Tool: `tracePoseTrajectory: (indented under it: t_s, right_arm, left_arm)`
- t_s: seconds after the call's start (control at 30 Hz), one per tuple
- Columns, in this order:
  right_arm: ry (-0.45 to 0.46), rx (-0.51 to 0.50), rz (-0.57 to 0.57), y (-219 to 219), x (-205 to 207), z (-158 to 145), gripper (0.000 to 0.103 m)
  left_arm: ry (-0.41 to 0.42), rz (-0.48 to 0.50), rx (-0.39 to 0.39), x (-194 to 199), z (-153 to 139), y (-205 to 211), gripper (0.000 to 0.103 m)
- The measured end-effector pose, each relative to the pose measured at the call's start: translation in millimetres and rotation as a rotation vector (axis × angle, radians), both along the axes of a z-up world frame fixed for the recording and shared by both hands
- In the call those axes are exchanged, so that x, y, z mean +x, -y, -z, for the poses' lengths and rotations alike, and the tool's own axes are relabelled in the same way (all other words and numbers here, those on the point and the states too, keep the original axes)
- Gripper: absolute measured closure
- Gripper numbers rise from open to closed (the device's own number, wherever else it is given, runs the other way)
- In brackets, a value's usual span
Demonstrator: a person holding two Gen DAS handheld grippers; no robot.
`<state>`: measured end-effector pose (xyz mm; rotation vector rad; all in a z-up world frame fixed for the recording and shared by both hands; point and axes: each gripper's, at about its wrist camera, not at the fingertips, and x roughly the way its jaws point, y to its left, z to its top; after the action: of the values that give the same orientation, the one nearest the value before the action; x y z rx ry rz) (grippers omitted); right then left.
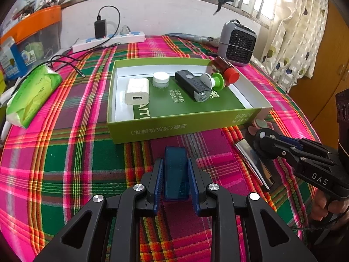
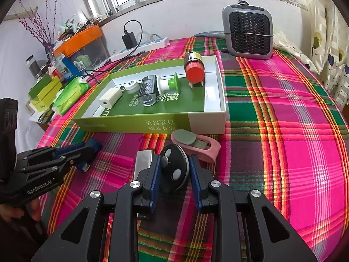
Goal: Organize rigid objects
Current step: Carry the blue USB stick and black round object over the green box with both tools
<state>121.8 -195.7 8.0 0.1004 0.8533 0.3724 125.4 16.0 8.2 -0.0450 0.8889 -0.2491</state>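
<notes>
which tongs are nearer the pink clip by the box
Right. The right tongs, shut on a black disc, sit just short of the pink clip; the left tongs are farther left.

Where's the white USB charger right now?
The white USB charger lies at the left end of the green box, beside the small white-capped jar, in both wrist views.
</notes>
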Motion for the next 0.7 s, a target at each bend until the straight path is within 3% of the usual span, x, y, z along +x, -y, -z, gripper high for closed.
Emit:
tracePoseTrajectory:
  t_s: [0.7]
  right_arm:
    - [0.058,0.036,0.004,4.2,-6.2,-20.7,0.076]
  left_arm:
    - [0.071,0.001,-0.007,0.5,-33.4,1.6,0.081]
